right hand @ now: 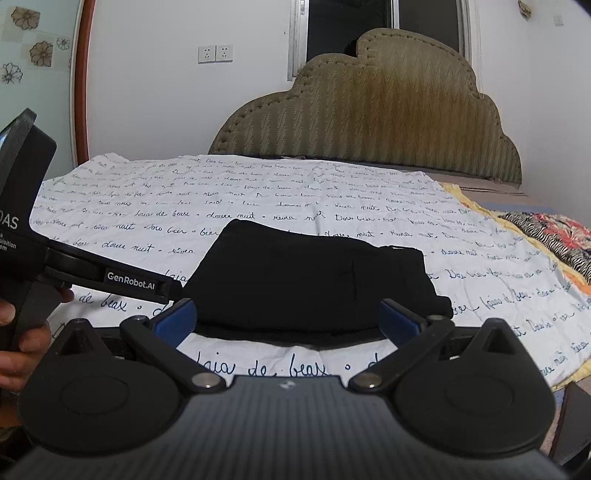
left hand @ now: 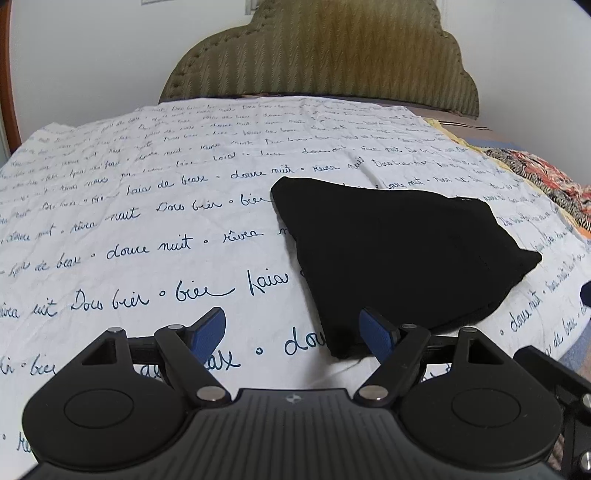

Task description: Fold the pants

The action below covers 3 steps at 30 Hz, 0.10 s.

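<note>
Both tongs [left hand: 293, 328] [right hand: 288, 319] gape empty near folded black pants [left hand: 399, 254] on script-printed sheet [left hand: 147, 206].

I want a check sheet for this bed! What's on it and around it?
Surface: white sheet with blue handwriting, wrinkled.
Job's things: black pants folded into a compact bundle, lying on the sheet.
Clutter: patterned fabric at the bed's right edge.
Grippers: left gripper open, empty; right gripper open, empty.
Cables: nothing seen.
Surroundings: olive padded headboard, wall sockets, window.
</note>
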Motion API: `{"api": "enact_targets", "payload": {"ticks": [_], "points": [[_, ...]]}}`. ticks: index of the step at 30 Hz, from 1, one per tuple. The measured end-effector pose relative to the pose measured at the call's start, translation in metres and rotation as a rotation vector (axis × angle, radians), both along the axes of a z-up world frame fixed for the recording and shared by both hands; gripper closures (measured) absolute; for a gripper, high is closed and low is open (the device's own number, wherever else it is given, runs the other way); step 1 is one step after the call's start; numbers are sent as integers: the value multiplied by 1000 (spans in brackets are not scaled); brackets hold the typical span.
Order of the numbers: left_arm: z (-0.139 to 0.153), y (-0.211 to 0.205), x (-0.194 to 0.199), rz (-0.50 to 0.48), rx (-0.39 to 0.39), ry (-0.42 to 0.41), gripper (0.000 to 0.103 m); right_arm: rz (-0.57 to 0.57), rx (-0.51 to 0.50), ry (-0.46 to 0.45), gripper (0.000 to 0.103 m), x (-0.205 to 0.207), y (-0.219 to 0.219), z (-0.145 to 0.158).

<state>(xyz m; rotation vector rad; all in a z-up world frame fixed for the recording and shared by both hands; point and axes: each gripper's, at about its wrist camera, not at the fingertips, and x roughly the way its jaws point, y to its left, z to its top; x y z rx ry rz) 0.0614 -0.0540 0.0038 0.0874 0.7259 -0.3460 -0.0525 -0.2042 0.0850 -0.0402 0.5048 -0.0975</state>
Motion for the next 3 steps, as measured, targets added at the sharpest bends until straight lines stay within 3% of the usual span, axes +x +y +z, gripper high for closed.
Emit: {"api": "enact_targets", "payload": {"ticks": [3], "points": [[0,0,-3,-4,17,-19,23,-5,-8,0,0,-2,2,0]]}}
